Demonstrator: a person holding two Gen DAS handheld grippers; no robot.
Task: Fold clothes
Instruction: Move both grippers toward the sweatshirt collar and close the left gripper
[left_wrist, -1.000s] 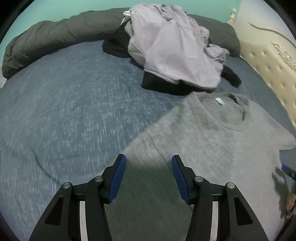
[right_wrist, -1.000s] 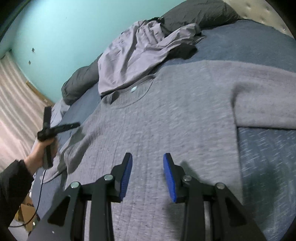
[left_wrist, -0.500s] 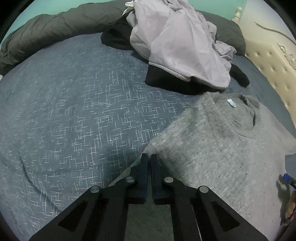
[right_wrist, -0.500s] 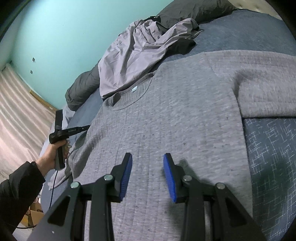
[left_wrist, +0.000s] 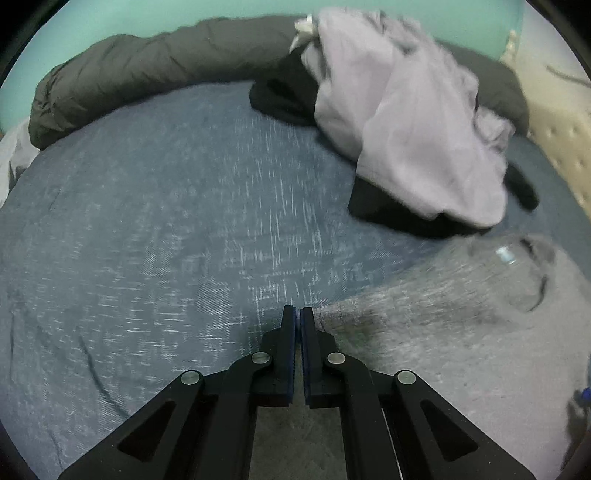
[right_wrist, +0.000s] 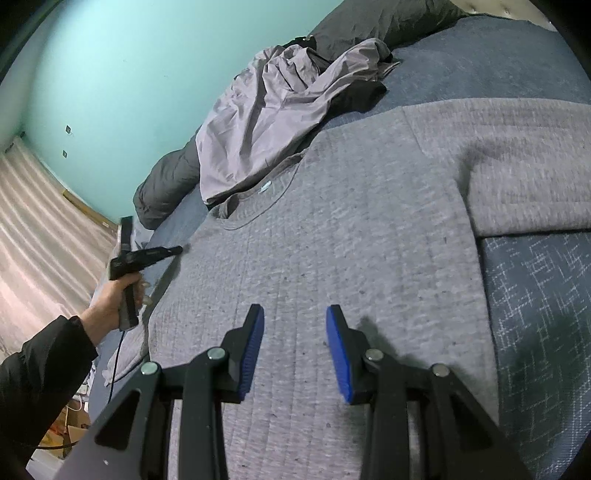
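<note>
The bed (left_wrist: 155, 229), in blue patterned sheet, fills most of both views. Your grey sweater (right_wrist: 351, 229) lies spread flat across it: it takes the centre of the right wrist view, with one sleeve reaching to the right edge, and the lower right of the left wrist view, where its collar and tag sit at the right, blurred. A dark duvet (left_wrist: 140, 85) is bunched along the top of the left view against the teal wall. A lilac garment (left_wrist: 402, 125) is heaped in the upper right there, lying on a black garment (left_wrist: 284, 96) and overlapping the sweater's collar in the right view.

Your left gripper (left_wrist: 297, 314) is pressed nearly closed at the sweater's edge, bottom centre; you cannot tell from here whether cloth is caught between the pads. In the right view, your left hand (right_wrist: 114, 299) grips its handle at the left edge. Your right gripper (right_wrist: 293, 317) stands wide apart, over the sweater's body, holding nothing.
</note>
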